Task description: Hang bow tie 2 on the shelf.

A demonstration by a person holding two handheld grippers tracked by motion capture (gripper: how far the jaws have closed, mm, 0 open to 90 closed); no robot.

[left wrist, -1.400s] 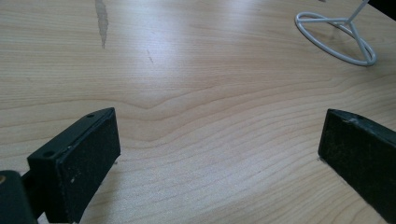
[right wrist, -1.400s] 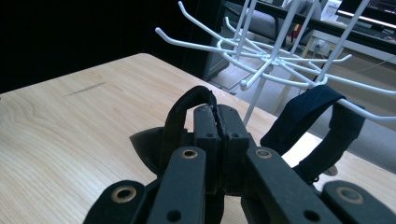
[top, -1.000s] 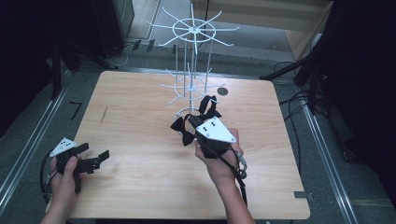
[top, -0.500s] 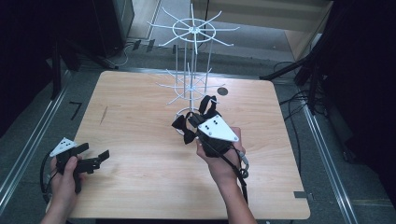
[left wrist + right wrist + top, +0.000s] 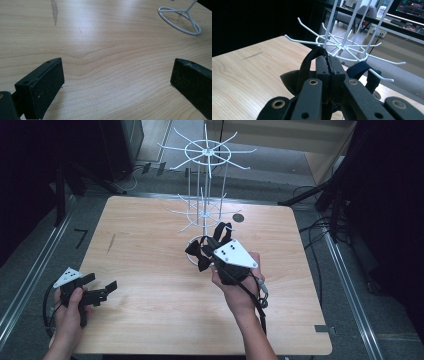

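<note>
R gripper (image 5: 212, 251) was pinched tight on a black bow tie (image 5: 196, 255), beside white wire rack (image 5: 205, 155) w/ hooks close in front. L gripper (image 5: 102, 290) sat spread, nothing between, near table (image 5: 150, 230) edge.

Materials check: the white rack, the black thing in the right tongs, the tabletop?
Rack: thin wire, probably metal with glossy white coating; slim rods and hooked arms.
Black bow tie, pinched in the right tongs: looks like matte fabric; its strap loops limply.
Tabletop: light wood or wood-look laminate; visible grain, satin sheen.

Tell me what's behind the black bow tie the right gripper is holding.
Behind the black bow tie clamped by the right gripper stands the white wire rack; its ring base sits on the table, partly covered by the tie.
</note>
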